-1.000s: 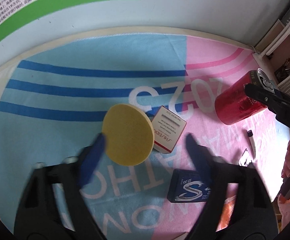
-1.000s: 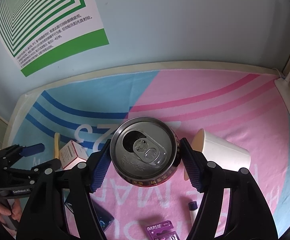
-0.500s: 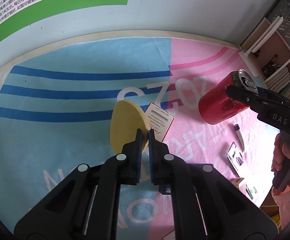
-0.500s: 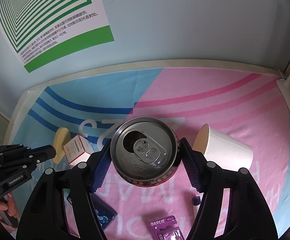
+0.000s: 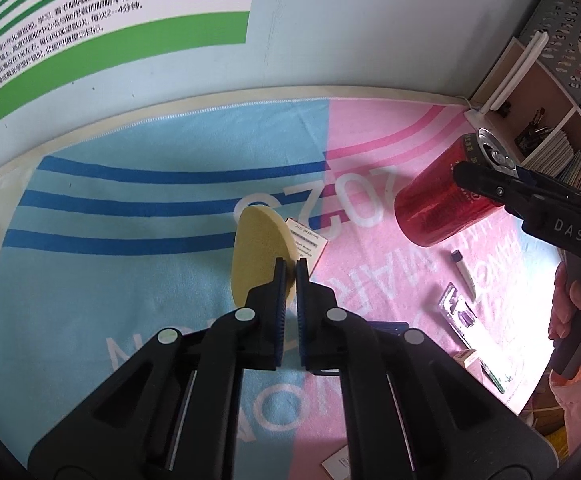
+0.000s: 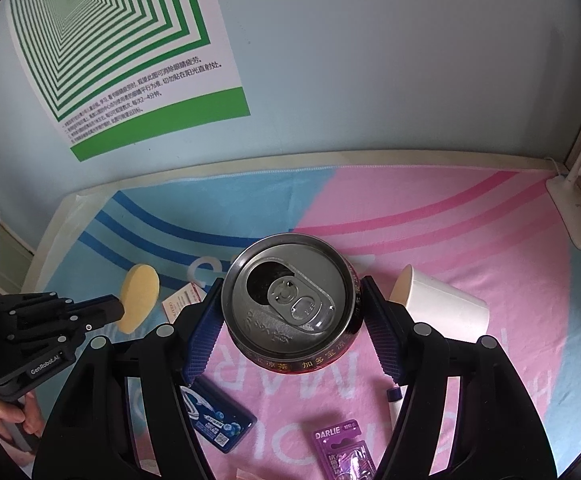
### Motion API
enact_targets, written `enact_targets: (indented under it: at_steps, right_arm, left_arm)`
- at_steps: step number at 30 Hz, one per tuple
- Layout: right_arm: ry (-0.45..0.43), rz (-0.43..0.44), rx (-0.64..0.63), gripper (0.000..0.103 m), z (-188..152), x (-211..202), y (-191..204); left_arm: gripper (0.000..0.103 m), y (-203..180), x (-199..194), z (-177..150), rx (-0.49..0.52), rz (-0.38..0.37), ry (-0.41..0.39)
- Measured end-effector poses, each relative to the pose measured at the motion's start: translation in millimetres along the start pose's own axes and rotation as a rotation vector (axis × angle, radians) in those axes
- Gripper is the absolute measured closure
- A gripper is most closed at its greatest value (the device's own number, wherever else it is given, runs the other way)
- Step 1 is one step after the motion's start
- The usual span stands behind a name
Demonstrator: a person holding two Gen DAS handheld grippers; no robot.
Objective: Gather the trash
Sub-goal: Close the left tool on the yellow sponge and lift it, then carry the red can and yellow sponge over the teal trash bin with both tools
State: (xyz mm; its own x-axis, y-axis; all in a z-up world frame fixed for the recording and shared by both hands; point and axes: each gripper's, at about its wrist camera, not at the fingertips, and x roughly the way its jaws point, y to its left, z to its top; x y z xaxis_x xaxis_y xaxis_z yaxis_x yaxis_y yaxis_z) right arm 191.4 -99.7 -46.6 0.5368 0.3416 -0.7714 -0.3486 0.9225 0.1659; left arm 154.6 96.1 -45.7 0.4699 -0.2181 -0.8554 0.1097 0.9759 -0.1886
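Both hands were loaded at this moment, so the relation that mattered was how each piece of trash sat in its claw. The left gripper [image 5: 290, 270] was clenched on the rim of the yellow sponge disc [image 5: 256, 254], its blue pads pinching the near edge while most of the disc stood out ahead and up to the left of the fingertips, on edge instead of flat, clear of the pink-and-blue towel [image 5: 130, 300] in the right wrist view. The right gripper [image 6: 290, 312] grasped the red drink can [image 6: 290, 300] by its sides, one pad on either flank just below the lid; the can's long axis ran roughly along the fingers, with the open top facing back at the camera. In the left wrist view the can was well off to the right of the sponge, the two apart. Still lying on the towel were the small white carton [image 6: 182, 300] just beside the sponge, the white paper cup [image 6: 438, 304] tipped on its side to the can's right, the blue gum packet [image 6: 218, 420], the purple DARLIE blister pack [image 6: 342, 448] and a small white tube [image 5: 464, 270]. No bin showed in either view, so the carrying direction could not be told.
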Motion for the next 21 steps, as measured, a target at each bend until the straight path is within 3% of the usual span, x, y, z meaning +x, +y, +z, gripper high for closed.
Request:
enact_targets:
  at_steps: [10, 21]
  right_arm:
    - [-0.091, -0.007, 0.016, 0.036, -11, -66, -7]
    - [-0.139, -0.104, 0.148, 0.036, -70, -144, -49]
  left_arm:
    - [0.1, -35, -46, -7, 0.096, -0.025, -0.07]
    - [0.1, -117, -62, -26, 0.286, -0.094, -0.071]
